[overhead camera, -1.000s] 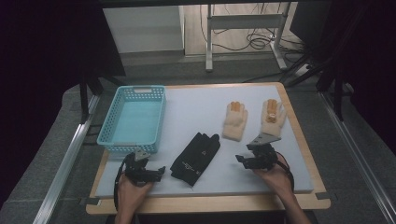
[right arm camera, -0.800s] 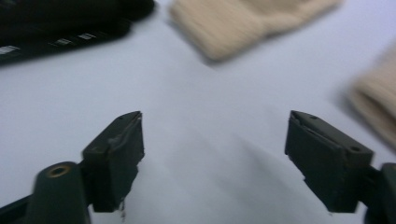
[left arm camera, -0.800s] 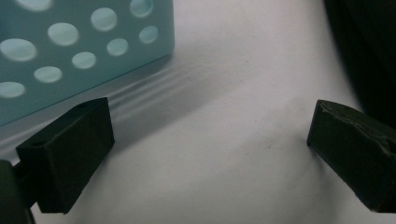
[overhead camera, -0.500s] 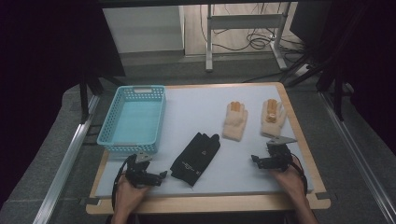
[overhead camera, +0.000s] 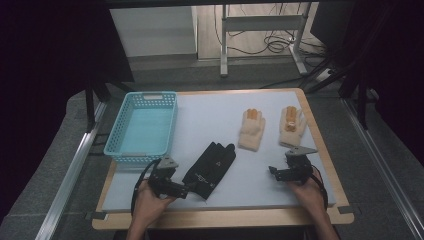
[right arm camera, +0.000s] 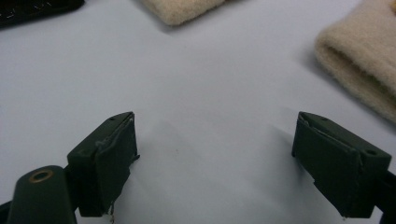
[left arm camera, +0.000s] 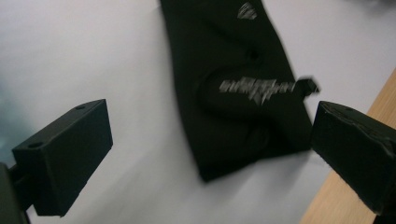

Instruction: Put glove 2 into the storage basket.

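Observation:
A black glove [overhead camera: 212,163] lies flat on the white mat [overhead camera: 210,115], its cuff toward the near edge. My left gripper [overhead camera: 184,190] is open right at that cuff. In the left gripper view the black glove [left arm camera: 233,93] lies between and beyond the spread jaws of the left gripper [left arm camera: 212,140]. Two beige gloves [overhead camera: 251,129] [overhead camera: 292,125] lie at the back right. My right gripper [overhead camera: 275,173] is open above bare mat, nearer than them. In the right gripper view the right gripper [right arm camera: 215,154] holds nothing, and a beige glove [right arm camera: 362,70] lies ahead to the right.
A light blue basket [overhead camera: 116,144] stands at the left of the mat, with nothing in it. The wooden table rim [overhead camera: 320,150] frames the mat. Grey floor and metal rails surround the table, and a white stand [overhead camera: 260,30] is behind it.
My left gripper has moved right, up to the black glove's cuff. My right gripper has shifted a little to the right and stays open.

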`<action>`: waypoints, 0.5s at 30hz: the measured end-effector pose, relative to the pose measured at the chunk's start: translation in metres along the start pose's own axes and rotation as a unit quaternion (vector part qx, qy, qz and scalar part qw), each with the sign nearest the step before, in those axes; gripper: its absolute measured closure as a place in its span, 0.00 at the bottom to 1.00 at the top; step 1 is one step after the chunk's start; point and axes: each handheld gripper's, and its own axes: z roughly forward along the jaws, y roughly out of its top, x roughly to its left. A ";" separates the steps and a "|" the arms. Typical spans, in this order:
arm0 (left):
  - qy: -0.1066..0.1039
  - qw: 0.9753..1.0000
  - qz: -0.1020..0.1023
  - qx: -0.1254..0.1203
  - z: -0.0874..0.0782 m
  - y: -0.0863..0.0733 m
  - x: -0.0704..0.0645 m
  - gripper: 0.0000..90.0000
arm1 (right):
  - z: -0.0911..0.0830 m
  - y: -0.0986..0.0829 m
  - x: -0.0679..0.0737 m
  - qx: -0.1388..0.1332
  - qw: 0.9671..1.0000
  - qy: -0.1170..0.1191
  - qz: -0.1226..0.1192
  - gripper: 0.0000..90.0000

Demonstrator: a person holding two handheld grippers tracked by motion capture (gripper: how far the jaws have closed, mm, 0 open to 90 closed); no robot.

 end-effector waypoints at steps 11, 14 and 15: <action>0.011 0.998 -0.001 0.067 0.061 0.046 -0.006 0.00 | 0.000 0.000 0.000 0.000 1.000 0.000 -0.001 0.15; -0.006 0.997 -0.012 0.075 0.071 0.045 -0.008 0.00 | 0.000 0.000 0.000 0.000 1.000 0.000 -0.001 0.15; -0.008 0.997 -0.010 0.077 0.072 0.045 -0.010 0.00 | 0.000 0.000 0.000 0.000 1.000 0.000 -0.001 0.15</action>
